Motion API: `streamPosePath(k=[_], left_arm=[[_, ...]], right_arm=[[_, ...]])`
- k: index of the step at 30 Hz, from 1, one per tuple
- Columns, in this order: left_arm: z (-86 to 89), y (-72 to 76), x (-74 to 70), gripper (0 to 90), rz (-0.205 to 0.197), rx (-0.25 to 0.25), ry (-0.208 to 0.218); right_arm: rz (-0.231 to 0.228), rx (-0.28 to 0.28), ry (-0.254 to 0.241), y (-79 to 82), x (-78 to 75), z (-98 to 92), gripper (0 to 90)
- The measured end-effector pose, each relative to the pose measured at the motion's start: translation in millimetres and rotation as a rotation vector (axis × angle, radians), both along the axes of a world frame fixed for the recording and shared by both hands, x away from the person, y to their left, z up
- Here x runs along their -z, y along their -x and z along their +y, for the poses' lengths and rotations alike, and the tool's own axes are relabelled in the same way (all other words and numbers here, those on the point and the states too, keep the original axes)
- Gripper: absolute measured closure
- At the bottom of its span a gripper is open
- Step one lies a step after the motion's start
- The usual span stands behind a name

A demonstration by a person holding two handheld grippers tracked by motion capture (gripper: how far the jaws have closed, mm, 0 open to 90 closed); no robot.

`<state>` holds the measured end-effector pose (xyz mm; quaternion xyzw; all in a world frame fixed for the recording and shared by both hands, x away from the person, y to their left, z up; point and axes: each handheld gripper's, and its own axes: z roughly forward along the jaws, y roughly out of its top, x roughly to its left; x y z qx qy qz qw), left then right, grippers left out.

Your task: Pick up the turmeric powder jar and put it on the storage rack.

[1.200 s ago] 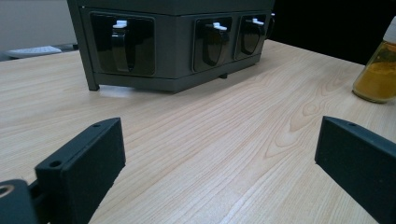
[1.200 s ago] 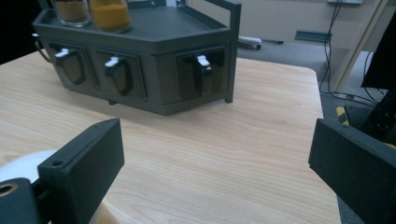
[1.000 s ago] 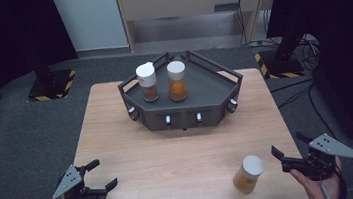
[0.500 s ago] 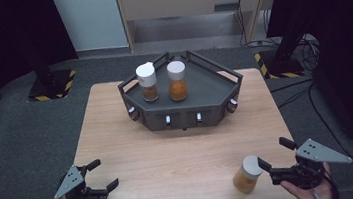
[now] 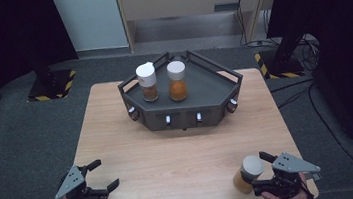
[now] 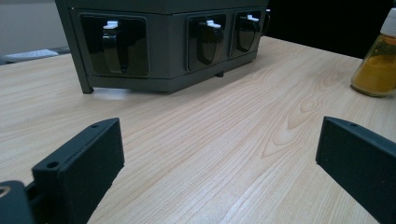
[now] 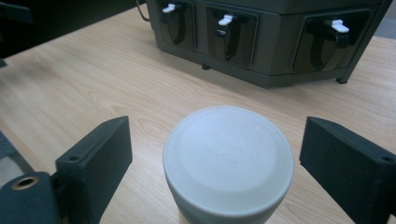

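A spice jar [image 5: 246, 174] with orange powder and a white lid [image 7: 229, 154] stands near the table's front right corner. My right gripper [image 5: 257, 172] is open, one jaw on each side of the jar with gaps to the lid. My left gripper [image 5: 105, 174] hovers open over the front left of the table with nothing between its jaws. In the left gripper view, that gripper [image 6: 224, 154] looks across bare wood, with the jar [image 6: 376, 65] at the far right. In the right gripper view, the right gripper [image 7: 219, 147] frames the lid from above.
A dark angular rack [image 5: 186, 111] sits at the table's back middle, with small knobbed compartments [image 7: 226, 32] along its front. Two white-lidded jars stand on it, a brown one [image 5: 147, 85] and an orange one [image 5: 177, 83]. Light wood [image 5: 171, 155] stretches between the grippers.
My right gripper has moved left and forward from the table's right edge until its open jaws came around the jar. The left gripper has hardly shifted.
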<state>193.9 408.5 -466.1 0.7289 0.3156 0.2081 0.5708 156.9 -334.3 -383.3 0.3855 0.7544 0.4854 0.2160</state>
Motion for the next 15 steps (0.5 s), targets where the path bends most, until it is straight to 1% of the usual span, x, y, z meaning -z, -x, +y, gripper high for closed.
streamPosePath(k=[4, 6, 9, 11, 12, 13, 15], left_arm=[[-0.1, -0.2, -0.4, 0.0, 0.002, 0.001, -0.003], [-0.3, -0.4, -0.1, 0.0, 0.004, 0.001, 0.000], [-0.4, -0.5, -0.2, 0.0, 0.004, 0.003, -0.001], [-0.5, -0.4, -0.4, 0.0, 0.004, 0.003, -0.002], [-0.5, -0.4, -0.4, 0.0, 0.004, 0.003, -0.002], [-0.5, -0.3, -0.4, 0.0, 0.004, 0.002, -0.002], [-0.5, -0.4, -0.3, 0.0, 0.004, 0.002, -0.002]], right_arm=[[0.005, 0.005, 0.015, -0.9, 5.9, 3.6, 13.2], [0.012, 0.010, 0.009, -1.5, 9.5, 3.7, 15.7], [0.011, 0.010, 0.007, -2.0, 14.5, 2.2, 23.7], [0.005, 0.008, 0.014, -1.4, 17.9, 2.5, 30.6], [0.005, 0.008, 0.014, -1.4, 17.9, 2.5, 30.6], [-0.007, 0.016, 0.019, 0.8, 19.9, 3.3, 33.1], [-0.012, 0.018, 0.031, 1.6, 18.5, 5.1, 33.3]])
